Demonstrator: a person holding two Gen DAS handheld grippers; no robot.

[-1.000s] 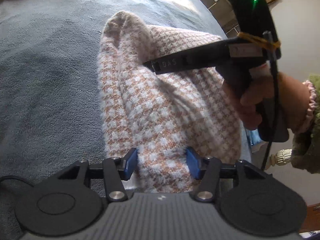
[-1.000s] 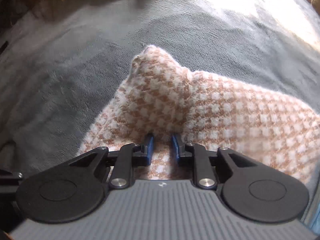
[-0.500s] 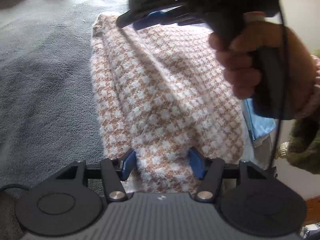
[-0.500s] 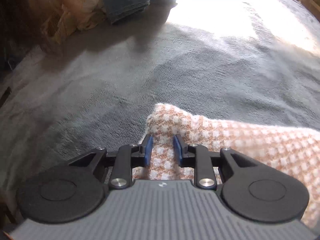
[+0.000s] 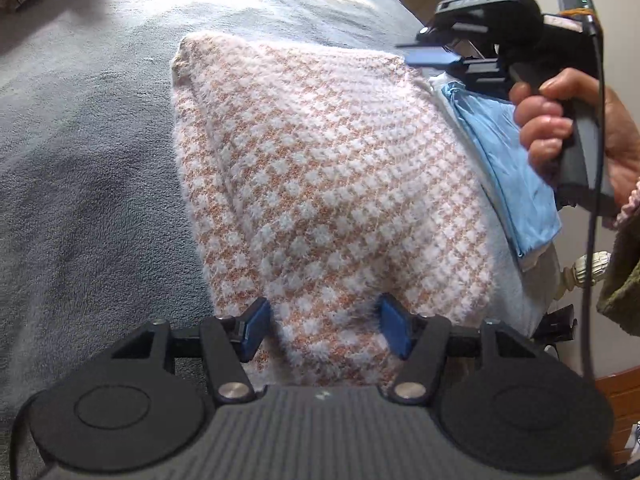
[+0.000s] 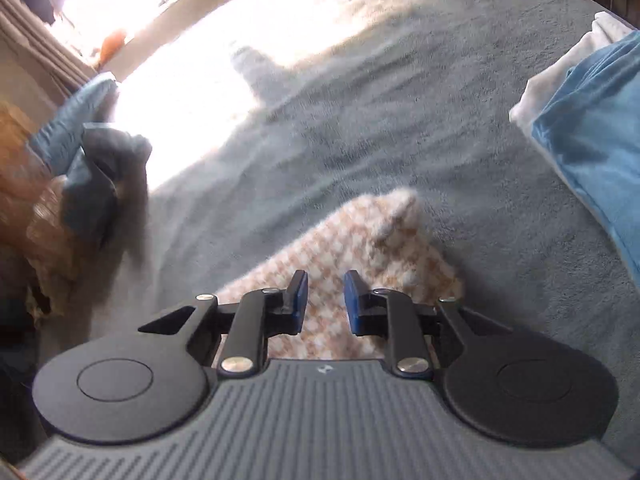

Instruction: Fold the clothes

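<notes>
A fuzzy pink-and-white houndstooth sweater [image 5: 332, 184] lies folded into a long strip on the grey blanket [image 5: 88, 184]. My left gripper [image 5: 325, 330] hovers at its near end, jaws wide, the fabric running between the pads without being pinched. In the left wrist view my right gripper [image 5: 420, 50] is held up beyond the sweater's far right edge by a hand [image 5: 560, 128]. Its jaws are narrowing with nothing between them. In the right wrist view the sweater's corner [image 6: 360, 240] lies on the blanket below that gripper [image 6: 325, 304].
A folded light-blue cloth [image 5: 508, 152] on something white lies along the sweater's right side, also seen as blue cloth [image 6: 592, 128]. A heap of dark teal and brown clothes [image 6: 88, 160] sits at the blanket's left. A white bedpost [image 5: 588, 268] marks the bed's edge.
The right gripper let go of the sweater's far corner, rose, rolled and swung off to the right. The left gripper stayed put, its jaws a little wider.
</notes>
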